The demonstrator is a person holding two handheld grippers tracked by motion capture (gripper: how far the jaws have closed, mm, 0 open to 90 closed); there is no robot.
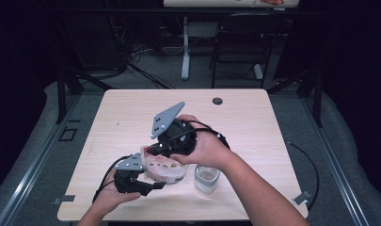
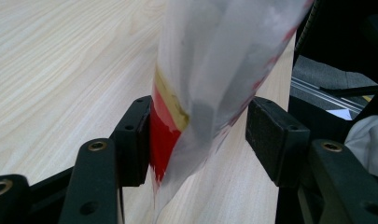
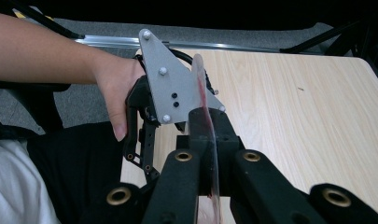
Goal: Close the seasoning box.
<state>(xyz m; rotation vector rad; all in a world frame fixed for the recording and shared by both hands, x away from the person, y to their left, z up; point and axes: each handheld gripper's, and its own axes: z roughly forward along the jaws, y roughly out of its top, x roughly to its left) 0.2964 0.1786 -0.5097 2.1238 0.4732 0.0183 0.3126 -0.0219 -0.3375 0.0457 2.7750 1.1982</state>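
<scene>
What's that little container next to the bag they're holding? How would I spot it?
Start at the light wooden table and go to its near edge, where both grippers meet at a clear plastic bag. Just right of the bag, below the person's right forearm, stands a small clear jar. Unlike the floppy bag, it is rigid, upright and untouched by either gripper.

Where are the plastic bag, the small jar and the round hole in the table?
plastic bag [image 1: 165, 168]: high view, its filled middle.
small jar [image 1: 207, 179]: high view, its top.
round hole [image 1: 218, 100]: high view, its centre.
</scene>
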